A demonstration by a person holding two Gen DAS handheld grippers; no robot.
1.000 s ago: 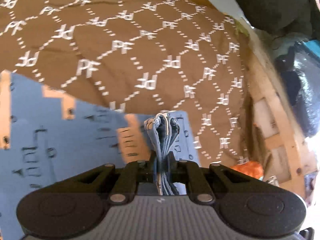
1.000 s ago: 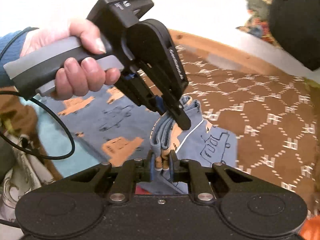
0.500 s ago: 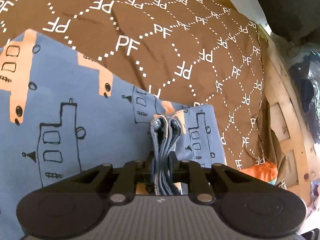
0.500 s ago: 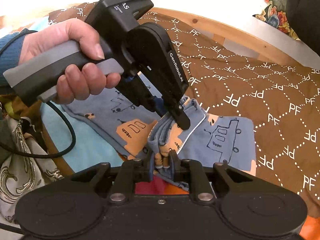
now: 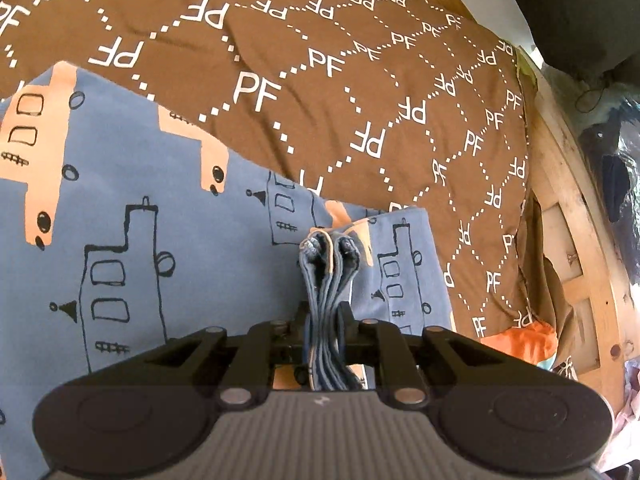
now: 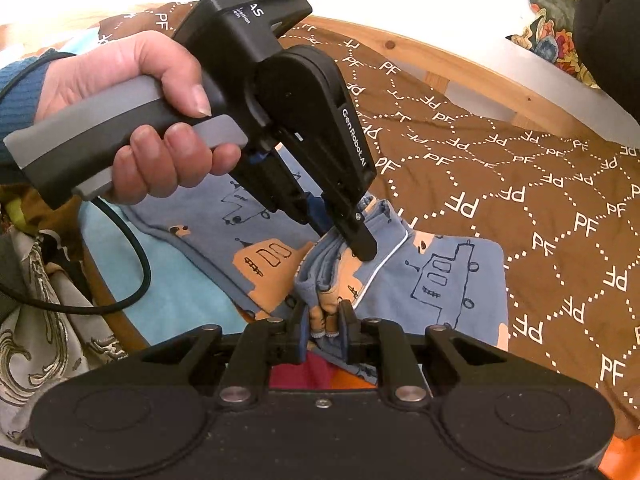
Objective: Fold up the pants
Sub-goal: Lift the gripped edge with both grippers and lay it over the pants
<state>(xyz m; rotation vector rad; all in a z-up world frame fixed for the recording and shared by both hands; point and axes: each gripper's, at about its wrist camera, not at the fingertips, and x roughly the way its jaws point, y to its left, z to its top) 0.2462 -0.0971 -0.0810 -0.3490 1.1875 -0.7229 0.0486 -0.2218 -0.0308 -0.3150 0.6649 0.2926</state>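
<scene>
The pants [image 5: 168, 216] are blue with orange and outlined vehicle prints and lie spread on a brown bedspread [image 5: 340, 80]. My left gripper [image 5: 325, 312] is shut on a bunched stack of their hem layers. In the right wrist view the pants [image 6: 440, 280] lie partly doubled over. My right gripper [image 6: 325, 320] is shut on another bunched edge. The left gripper [image 6: 352, 240], held by a hand, pinches the cloth just beyond it, a few centimetres away.
A wooden bed frame [image 5: 572, 240] runs along the right edge and also along the far side in the right wrist view [image 6: 460, 64]. Orange cloth [image 5: 524, 340] lies at the bed's corner. A light-blue sheet [image 6: 172, 292] and a black cable [image 6: 120, 272] are at the left.
Both grippers have come down closer to the bedspread with the pinched cloth. More of the pants now lies flat on the bed. Both grips are unchanged.
</scene>
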